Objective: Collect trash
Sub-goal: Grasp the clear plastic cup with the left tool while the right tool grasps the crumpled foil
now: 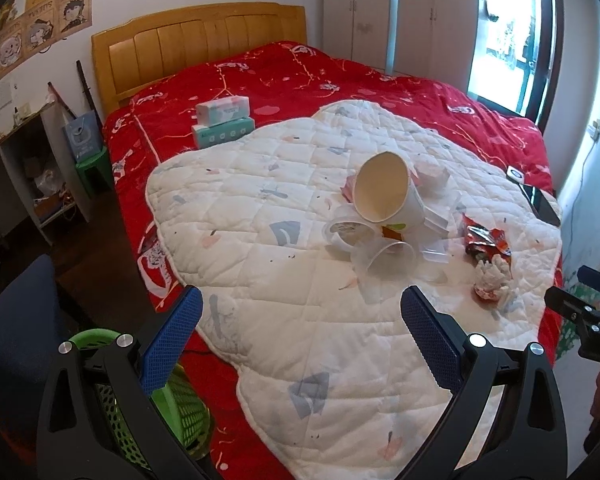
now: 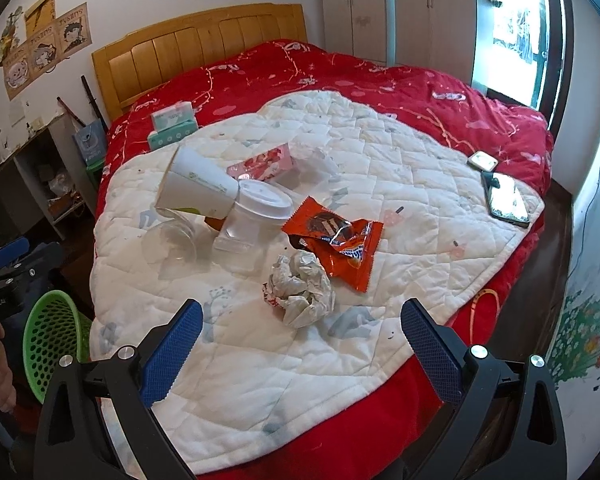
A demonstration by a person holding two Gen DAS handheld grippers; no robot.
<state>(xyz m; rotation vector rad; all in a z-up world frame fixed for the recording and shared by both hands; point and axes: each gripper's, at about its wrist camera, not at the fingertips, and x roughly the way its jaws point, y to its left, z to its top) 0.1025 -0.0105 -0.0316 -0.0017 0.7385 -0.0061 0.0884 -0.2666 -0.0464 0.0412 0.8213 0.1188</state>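
Trash lies in a pile on a white quilt (image 1: 284, 184) on the red bed. It holds a white paper cup (image 1: 384, 192) on its side, clear plastic cups (image 1: 388, 258), a lidded cup (image 2: 262, 204), a red-orange snack wrapper (image 2: 336, 236), a crumpled paper ball (image 2: 300, 288) and a pink packet (image 2: 262, 164). My left gripper (image 1: 300, 312) is open and empty, short of the clear cups. My right gripper (image 2: 300, 320) is open and empty, just before the paper ball. A green mesh basket (image 2: 52, 328) stands on the floor at the bed's left; it also shows in the left wrist view (image 1: 172, 400).
Two tissue boxes (image 1: 224, 120) lie stacked near the wooden headboard. A phone (image 2: 506, 198) and a small white device (image 2: 482, 160) lie at the quilt's right edge. A shelf unit (image 1: 28, 168) and a green stool stand left of the bed. A wardrobe and a window are behind.
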